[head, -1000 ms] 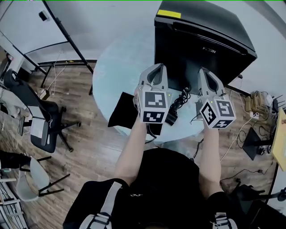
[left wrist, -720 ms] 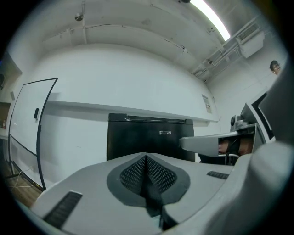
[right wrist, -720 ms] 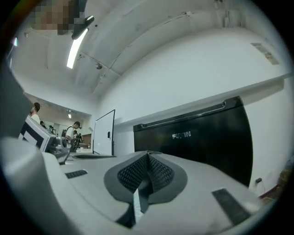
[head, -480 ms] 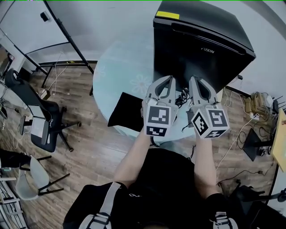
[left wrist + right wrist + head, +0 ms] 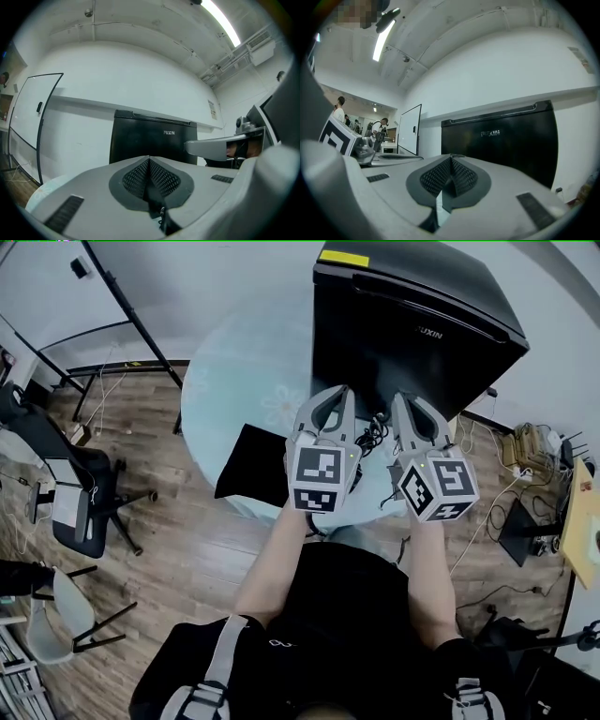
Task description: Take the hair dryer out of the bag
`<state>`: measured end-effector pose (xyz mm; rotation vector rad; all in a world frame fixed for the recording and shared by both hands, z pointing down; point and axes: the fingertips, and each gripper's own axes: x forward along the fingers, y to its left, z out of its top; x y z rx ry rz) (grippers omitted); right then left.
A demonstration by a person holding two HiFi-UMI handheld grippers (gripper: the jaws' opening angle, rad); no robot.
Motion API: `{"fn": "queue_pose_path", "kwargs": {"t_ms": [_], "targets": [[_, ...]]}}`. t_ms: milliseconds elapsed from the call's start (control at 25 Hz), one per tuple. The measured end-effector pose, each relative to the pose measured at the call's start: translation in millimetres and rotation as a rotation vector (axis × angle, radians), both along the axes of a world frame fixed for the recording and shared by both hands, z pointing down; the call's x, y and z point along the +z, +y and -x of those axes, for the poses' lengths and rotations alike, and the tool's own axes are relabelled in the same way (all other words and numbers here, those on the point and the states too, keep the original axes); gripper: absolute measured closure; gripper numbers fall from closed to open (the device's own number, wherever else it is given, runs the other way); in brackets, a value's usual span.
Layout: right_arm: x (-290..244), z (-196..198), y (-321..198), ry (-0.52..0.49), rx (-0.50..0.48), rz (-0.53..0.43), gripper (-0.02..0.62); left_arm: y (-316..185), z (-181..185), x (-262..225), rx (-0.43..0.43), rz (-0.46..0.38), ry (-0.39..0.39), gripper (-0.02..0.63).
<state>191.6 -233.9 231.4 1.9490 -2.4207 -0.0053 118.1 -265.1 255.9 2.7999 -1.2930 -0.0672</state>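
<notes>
A flat black bag (image 5: 247, 463) lies on the round pale table (image 5: 234, 390), left of my left gripper. A tangle of black cord (image 5: 374, 431) shows between the two grippers; what it leads to is hidden under them, so I cannot make out the hair dryer. My left gripper (image 5: 343, 393) and right gripper (image 5: 397, 399) hover side by side over the table's near edge, pointing level at the black cabinet. Both are shut with nothing between the pads (image 5: 150, 164) (image 5: 450, 161).
A tall black cabinet (image 5: 412, 324) marked FUXIN stands right behind the table and fills both gripper views (image 5: 152, 140) (image 5: 501, 140). An office chair (image 5: 66, 493) and a black stand (image 5: 122, 306) are on the wooden floor at left. Cables and boxes (image 5: 534, 456) lie at right.
The two grippers have drawn closer together over the table's near edge, the left one shifting right and the right one left. Both stayed shut.
</notes>
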Motion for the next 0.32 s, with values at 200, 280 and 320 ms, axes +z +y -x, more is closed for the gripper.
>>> {"fn": "queue_pose_path", "kwargs": {"t_ms": [200, 280, 320], "targets": [[-0.3, 0.9, -0.9, 0.021, -0.011, 0.002, 0.594, 0.3, -3.3, 6.1, 0.028, 0.006, 0.031, 0.593], [-0.1, -0.7, -0.4, 0.025, -0.009, 0.002, 0.594, 0.4, -3.1, 6.2, 0.026, 0.009, 0.041, 0.594], [0.0, -1.6, -0.2, 0.026, -0.007, 0.001, 0.594, 0.6, -3.1, 6.0, 0.025, 0.009, 0.045, 0.593]]}}
